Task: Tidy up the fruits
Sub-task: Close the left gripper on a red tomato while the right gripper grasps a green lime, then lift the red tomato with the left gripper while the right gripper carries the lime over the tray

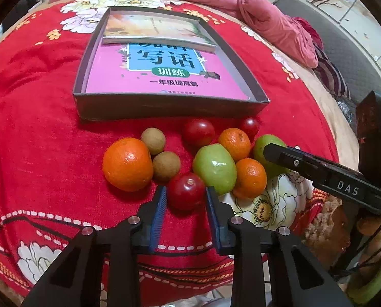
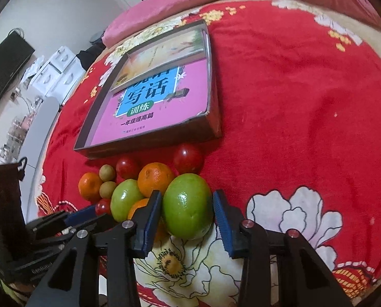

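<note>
A: Left claw [image 1: 186,192]?
B: Blue pads flank a red tomato [image 1: 186,190]; both sit at its sides, seemingly clamped on it. An orange [image 1: 127,164] lies to its left, a green fruit [image 1: 215,168] just right.

A: Right claw [image 2: 187,206]?
B: Clamped on the bigger green fruit [image 2: 187,206], its pads against both flanks.

A: Beyond them?
B: A box [image 1: 164,107] holding books, past the fruit pile on the red blanket [image 1: 36,153].
</note>
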Motion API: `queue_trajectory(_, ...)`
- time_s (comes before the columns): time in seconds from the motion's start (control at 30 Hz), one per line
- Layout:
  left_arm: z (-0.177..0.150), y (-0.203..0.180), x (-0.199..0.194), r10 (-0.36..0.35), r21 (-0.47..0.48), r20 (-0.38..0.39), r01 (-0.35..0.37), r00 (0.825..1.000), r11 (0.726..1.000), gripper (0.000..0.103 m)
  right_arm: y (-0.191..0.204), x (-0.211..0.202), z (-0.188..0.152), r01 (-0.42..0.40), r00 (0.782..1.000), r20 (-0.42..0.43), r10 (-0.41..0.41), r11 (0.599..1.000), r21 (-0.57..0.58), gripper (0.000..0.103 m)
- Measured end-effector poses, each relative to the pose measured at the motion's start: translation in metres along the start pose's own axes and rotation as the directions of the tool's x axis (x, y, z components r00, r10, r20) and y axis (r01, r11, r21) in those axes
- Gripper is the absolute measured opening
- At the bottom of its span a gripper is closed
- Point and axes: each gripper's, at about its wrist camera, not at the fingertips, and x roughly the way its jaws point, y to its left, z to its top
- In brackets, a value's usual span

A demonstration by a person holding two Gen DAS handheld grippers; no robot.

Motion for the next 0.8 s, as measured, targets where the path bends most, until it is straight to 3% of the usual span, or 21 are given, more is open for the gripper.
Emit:
queue_trajectory(0.37,0.009,-0.001,-0.027,0.005,-0.003,0.057,-0.005,0.998,1.0,0.032,0.013,-0.014,-0.001,0.061,0.995,0.08,-0.053,0.992,-0.107,0.041)
queue_trajectory(0.5,0.012,0.001,-0.032,0.008,-0.007,0.069,-0.008,0.998,1.0,0.032,0.015,-0.001,-0.007,0.12,0.993,0.028,-0.117,0.981,-0.151,0.041)
queue_trajectory(0.8,0.022,0.005,-0.035,0.023,-0.017,0.09,-0.021,0.996,1.0,0.032,0.013,0.008,-0.006,0.115,0.993,-0.001,-0.117,0.983,-0.143,0.042)
